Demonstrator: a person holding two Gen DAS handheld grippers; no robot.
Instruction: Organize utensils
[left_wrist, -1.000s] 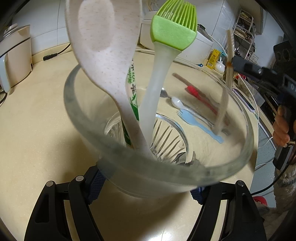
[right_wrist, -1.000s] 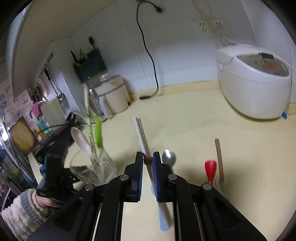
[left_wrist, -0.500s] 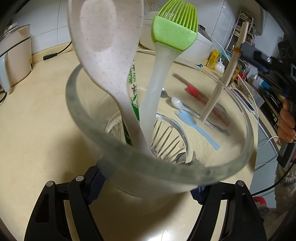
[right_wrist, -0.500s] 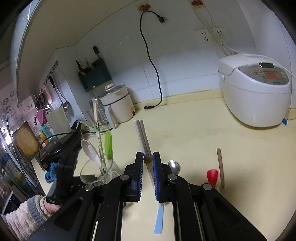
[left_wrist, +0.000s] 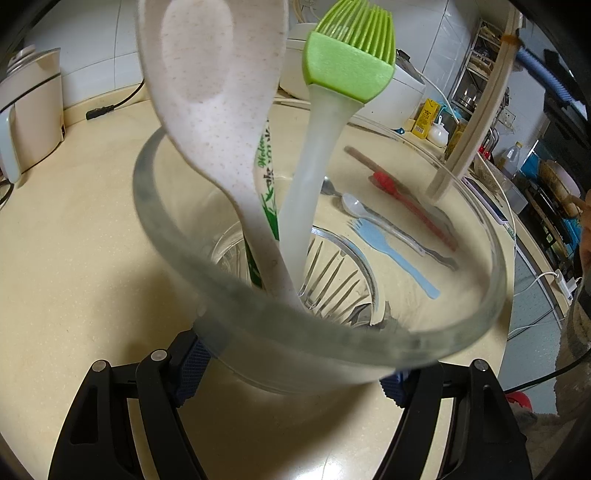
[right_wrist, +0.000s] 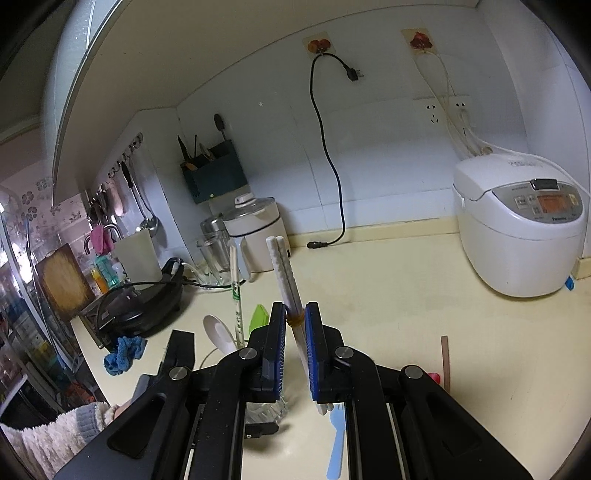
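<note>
Two tongs (right_wrist: 295, 321), both clamped, level.

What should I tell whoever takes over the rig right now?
Left gripper: shut on the glass cup, standing on the counter.
Right gripper: shut on the banded white chopsticks, raised near the cup's rim.
Done: speckled spoon, green silicone brush and wrapped chopsticks are in the cup.
Left: drop in the white chopsticks, then the blue fork, white spoon, red spatula and metal spoon lying on the counter.
</note>
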